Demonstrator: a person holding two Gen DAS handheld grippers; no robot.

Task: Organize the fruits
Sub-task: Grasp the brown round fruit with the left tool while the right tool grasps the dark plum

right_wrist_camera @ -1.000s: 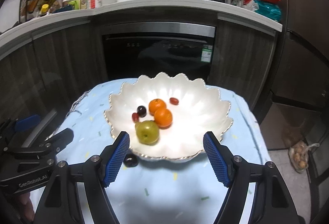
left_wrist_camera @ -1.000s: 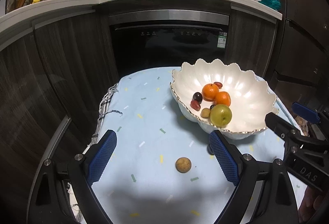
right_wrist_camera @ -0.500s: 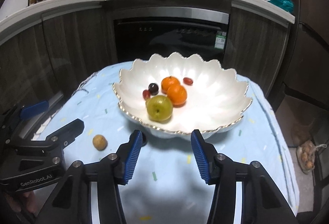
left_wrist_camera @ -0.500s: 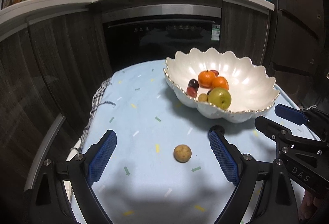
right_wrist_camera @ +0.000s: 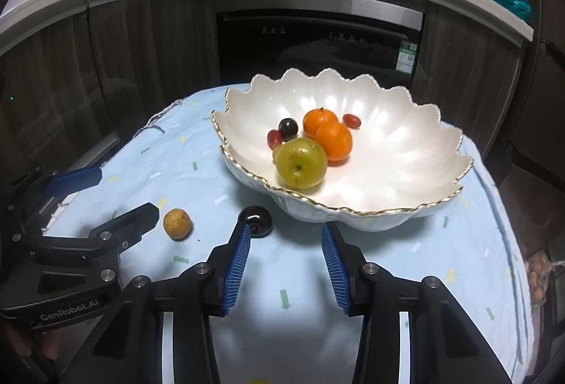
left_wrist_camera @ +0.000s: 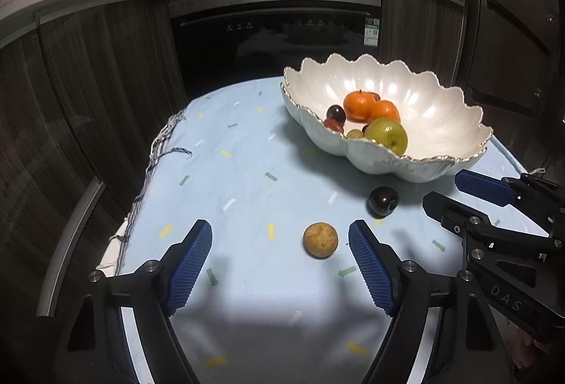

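A tan round fruit [left_wrist_camera: 320, 240] lies on the light blue cloth between the fingers of my left gripper [left_wrist_camera: 280, 228], nearer the right pad. The jaws are closing and the pads do not touch it. A dark plum [right_wrist_camera: 255, 220] sits in front of the white scalloped bowl [right_wrist_camera: 370, 211], just past the left fingertip of my right gripper [right_wrist_camera: 285, 235]. Its jaws are closing with nothing between them. The bowl holds a green apple [right_wrist_camera: 300, 163], two oranges [right_wrist_camera: 332, 137] and small dark and red fruits.
The cloth-covered table [left_wrist_camera: 247, 172] drops off at its left edge, where a fringe hangs. Dark cabinets and an oven [left_wrist_camera: 275, 41] stand behind it. The two grippers are close side by side, the right gripper [left_wrist_camera: 455, 197] showing in the left wrist view.
Both grippers have sunk toward the table. The right jaws have narrowed a lot, the left jaws a little. The dark plum has come out from behind the left gripper's right finger.
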